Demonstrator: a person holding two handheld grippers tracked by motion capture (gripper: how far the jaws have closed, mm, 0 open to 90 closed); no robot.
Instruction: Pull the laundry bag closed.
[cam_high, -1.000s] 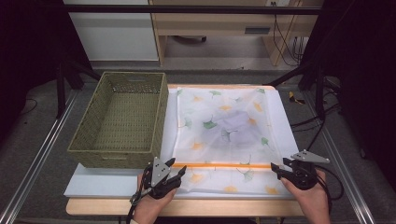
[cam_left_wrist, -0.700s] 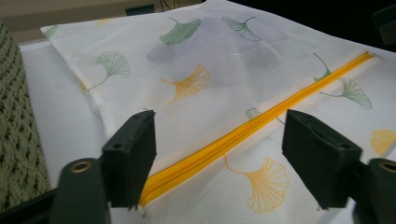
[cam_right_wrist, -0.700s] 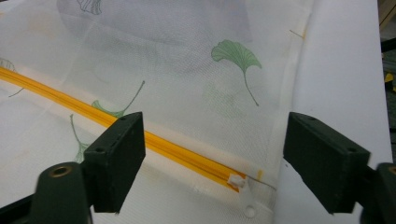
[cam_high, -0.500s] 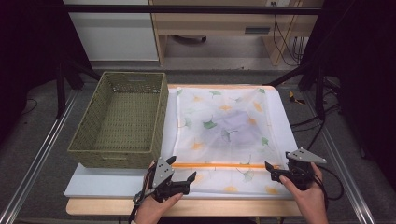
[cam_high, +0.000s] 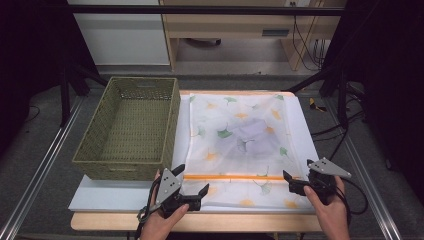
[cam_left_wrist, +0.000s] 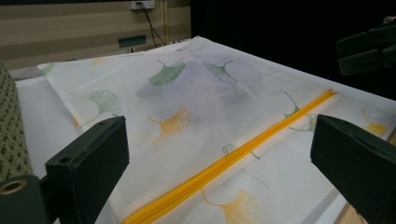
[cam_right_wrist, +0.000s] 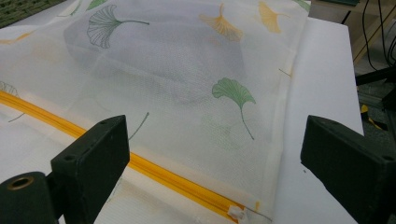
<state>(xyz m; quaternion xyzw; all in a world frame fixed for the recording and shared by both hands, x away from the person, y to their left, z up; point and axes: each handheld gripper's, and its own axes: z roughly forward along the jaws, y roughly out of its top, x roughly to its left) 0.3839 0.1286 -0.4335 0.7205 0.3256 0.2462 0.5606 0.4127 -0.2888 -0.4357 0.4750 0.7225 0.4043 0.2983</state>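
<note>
A white mesh bag (cam_high: 240, 145) printed with ginkgo leaves lies flat on a white board, with a greyish garment (cam_high: 252, 137) inside it. Its orange zipper (cam_high: 235, 177) runs across near the front edge and also shows as the zipper (cam_left_wrist: 224, 163) and the zipper (cam_right_wrist: 140, 165). My left gripper (cam_high: 191, 181) sits at the bag's near left corner, open. Its jaws have just been opening, and the bag lies beneath them (cam_left_wrist: 219, 140), not pinched. At the near right corner my right gripper (cam_high: 290, 183) is open too. Its jaws have also just been opening, above the zipper's end (cam_right_wrist: 215, 135).
A green woven basket (cam_high: 102, 150) stands empty to the left of the bag, close to my left gripper. The white board (cam_high: 305, 125) rests on a wooden table (cam_high: 225, 222). Metal rails run along both sides. The other gripper (cam_left_wrist: 369, 46) shows at the upper right of the left gripper view.
The jaws of both grippers have spread wider apart at the bag's front corners. Both hands have stayed in nearly the same place.
</note>
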